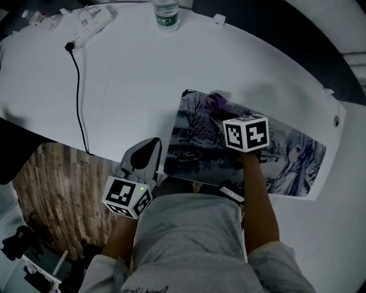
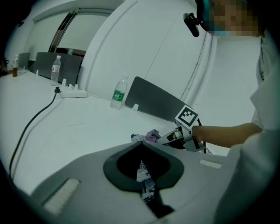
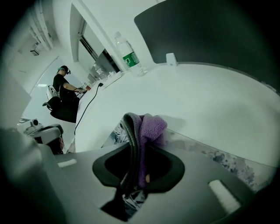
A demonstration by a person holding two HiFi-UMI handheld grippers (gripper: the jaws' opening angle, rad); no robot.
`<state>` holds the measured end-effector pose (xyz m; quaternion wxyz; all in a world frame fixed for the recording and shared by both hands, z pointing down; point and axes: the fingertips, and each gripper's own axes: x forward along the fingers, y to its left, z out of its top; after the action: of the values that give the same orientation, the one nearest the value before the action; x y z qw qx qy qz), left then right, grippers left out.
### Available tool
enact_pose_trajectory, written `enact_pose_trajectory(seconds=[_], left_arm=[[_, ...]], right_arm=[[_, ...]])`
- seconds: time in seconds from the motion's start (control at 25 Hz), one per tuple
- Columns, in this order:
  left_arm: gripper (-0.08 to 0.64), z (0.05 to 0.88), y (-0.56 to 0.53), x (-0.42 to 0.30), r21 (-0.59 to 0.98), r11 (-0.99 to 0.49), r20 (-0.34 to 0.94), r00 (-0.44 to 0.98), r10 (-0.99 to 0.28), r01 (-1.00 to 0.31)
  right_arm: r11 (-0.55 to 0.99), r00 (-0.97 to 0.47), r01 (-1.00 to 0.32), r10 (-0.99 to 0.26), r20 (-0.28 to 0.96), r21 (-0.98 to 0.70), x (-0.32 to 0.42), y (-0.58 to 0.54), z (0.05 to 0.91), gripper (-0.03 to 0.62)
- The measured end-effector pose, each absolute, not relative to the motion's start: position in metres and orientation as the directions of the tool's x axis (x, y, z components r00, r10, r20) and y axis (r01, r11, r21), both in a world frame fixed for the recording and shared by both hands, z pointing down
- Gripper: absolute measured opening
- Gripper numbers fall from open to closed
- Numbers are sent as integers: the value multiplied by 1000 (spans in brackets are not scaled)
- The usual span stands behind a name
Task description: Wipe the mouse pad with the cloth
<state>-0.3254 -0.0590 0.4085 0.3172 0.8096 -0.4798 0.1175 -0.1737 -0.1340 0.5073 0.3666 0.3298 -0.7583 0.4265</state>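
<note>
The mouse pad [image 1: 191, 146], printed with a wintry anime picture, lies on the white table [image 1: 131, 86] near its front edge. My right gripper [image 1: 222, 117] is over the pad's far left part, shut on a purple cloth [image 1: 216, 102] that bunches out past the jaws onto the pad. In the right gripper view the cloth [image 3: 152, 127] hangs folded between the closed jaws of my right gripper [image 3: 139, 148], with the pad [image 3: 227, 162] beneath. My left gripper [image 1: 152, 143] sits just left of the pad at the table's edge. In its own view the left gripper [image 2: 141, 144] is shut and empty.
A water bottle [image 1: 166, 14] stands at the table's far edge. A white power strip [image 1: 88, 26] lies at the far left, its black cable [image 1: 80, 103] running off the front edge. A dark partition panel [image 2: 157, 101] backs the table. Wooden floor [image 1: 51, 189] shows lower left.
</note>
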Motion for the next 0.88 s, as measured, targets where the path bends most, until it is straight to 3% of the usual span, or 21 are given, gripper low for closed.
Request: enact_pose_trajectory(seconds=[0.28,0.88], left_arm=[[14,415,-43,-352,394,-278,520,462,-718,-876],[14,411,-27,-371,367,-224,531,401,-746,-903]], right_arm=[[538,-550,-738,-130,825,-408,-230,-139,506,92],[589,-575,-699,-125,808,-406,-262,-139,505,92]])
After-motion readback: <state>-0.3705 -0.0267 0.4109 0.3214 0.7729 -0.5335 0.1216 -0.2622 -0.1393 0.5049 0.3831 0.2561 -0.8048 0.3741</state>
